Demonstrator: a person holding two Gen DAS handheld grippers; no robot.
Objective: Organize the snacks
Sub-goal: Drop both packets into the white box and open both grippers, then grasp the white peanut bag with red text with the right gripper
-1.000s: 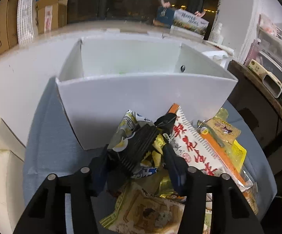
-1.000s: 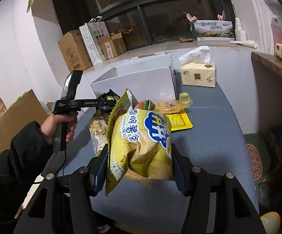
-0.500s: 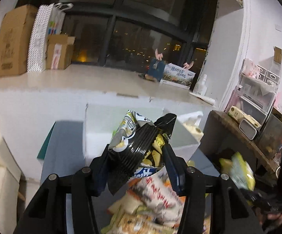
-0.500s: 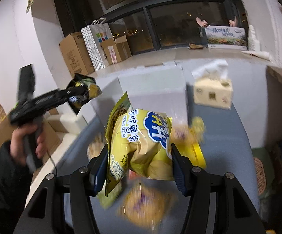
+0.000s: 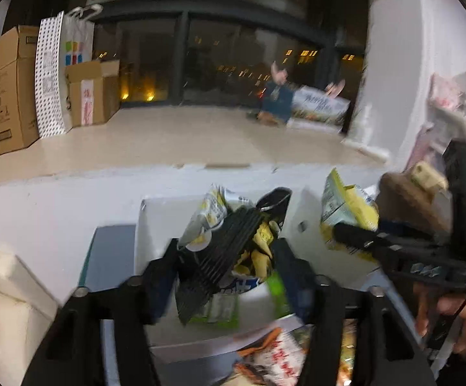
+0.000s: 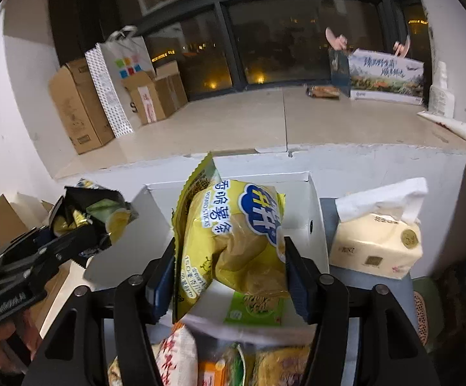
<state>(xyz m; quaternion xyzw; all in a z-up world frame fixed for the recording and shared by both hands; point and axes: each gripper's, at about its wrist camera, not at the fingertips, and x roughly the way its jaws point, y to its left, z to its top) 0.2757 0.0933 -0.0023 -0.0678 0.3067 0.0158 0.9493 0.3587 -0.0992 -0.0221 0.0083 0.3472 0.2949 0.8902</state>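
Note:
My left gripper (image 5: 226, 257) holds a black-and-yellow snack bag (image 5: 229, 247) in the air above the open white box (image 5: 143, 225). Its jaws are opening, but the bag still sits between the pads. My right gripper (image 6: 228, 257) carries a yellow potato-sticks bag (image 6: 233, 225) over the same white box (image 6: 310, 225). These jaws are opening too, with the bag still hanging between them. Each gripper shows in the other's view: the right gripper (image 5: 345, 234) at right, the left gripper (image 6: 81, 228) at left. A green packet (image 6: 252, 308) lies in the box.
Loose snack packets (image 6: 175, 360) are piled on the grey table in front of the box. A tissue box (image 6: 374, 247) stands right of the box. Behind is a white ledge with cardboard boxes (image 6: 75, 112) and a dark window. A person's hand (image 5: 458, 321) grips the right handle.
Both grippers lifted their bags off the pile and carried them toward the white box. The right one swung in from the table's near side. Both bags are still between the fingers.

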